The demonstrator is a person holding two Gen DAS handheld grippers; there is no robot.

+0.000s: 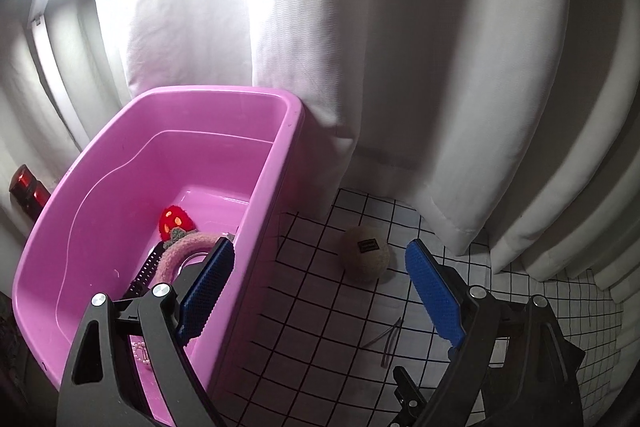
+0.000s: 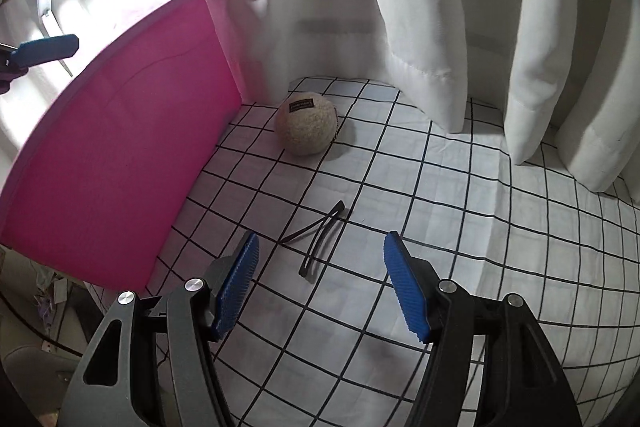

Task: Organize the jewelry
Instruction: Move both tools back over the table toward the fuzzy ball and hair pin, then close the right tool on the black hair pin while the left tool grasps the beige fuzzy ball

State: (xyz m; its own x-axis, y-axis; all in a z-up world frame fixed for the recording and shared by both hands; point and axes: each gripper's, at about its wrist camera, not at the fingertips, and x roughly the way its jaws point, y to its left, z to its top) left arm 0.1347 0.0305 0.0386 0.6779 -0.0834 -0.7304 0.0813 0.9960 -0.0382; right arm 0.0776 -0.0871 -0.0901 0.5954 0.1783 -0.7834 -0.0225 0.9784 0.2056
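A pink plastic tub stands on a white cloth with a black grid. Inside it lie a red fuzzy clip, a pink fluffy hairband, a black comb and a small pearl piece. My left gripper hangs open over the tub's right wall, nothing between its pads. Two thin dark hair clips lie on the cloth, just ahead of my open right gripper. The clips show faintly in the left wrist view too. The tub's outer wall fills the left.
A beige fuzzy ball with a dark label rests on the cloth by the tub's corner; the ball also shows in the left wrist view. White curtains hang close behind. A red object sits left of the tub. The left gripper's blue pad reaches in at upper left.
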